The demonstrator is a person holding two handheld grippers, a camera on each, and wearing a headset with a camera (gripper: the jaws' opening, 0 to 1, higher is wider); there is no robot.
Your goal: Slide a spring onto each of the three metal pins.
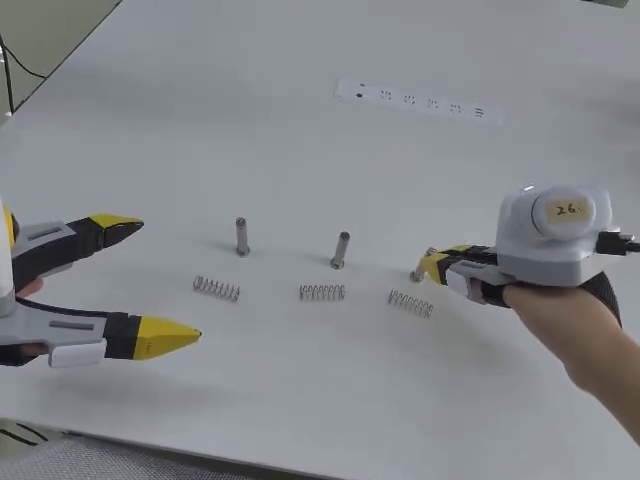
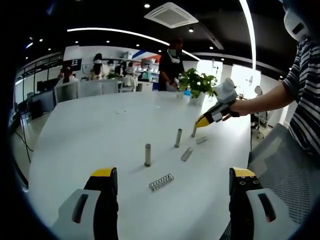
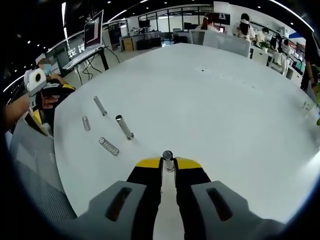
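Right gripper view: right gripper pinches metal pin at its tips; left gripper, spread, should probably fetch a spring.

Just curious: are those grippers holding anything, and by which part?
The right gripper pinches a metal pin by its shaft; the left gripper holds nothing.
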